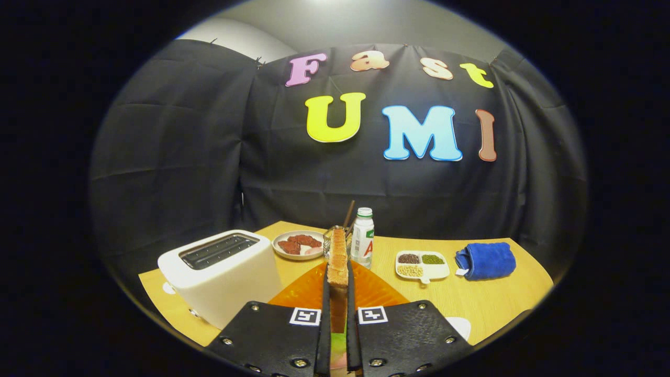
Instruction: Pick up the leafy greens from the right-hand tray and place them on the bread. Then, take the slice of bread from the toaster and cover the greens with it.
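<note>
— What is the gripper (337,293) doing?

— Its fingers are nearly together, pinching one slice of bread (338,256) edge-on, low in the centre of the frame. Both fingers press its flat faces, and the slice stands upright between them, above an orange plate (374,290).

— And the toaster?

— One white toaster (222,272), lower left, two slots — both look empty.

— What else can you count?

— One round plate of reddish meat pieces (298,244) left of centre, one white bottle with a green cap (363,238) beside the slice, one divided tray of three kinds of beans (421,264) to the right, and one folded blue cloth (486,260) further right — all on the wooden table (502,298).

— The greens?

— A bit of green shows low between the fingers; I cannot tell more.
</note>
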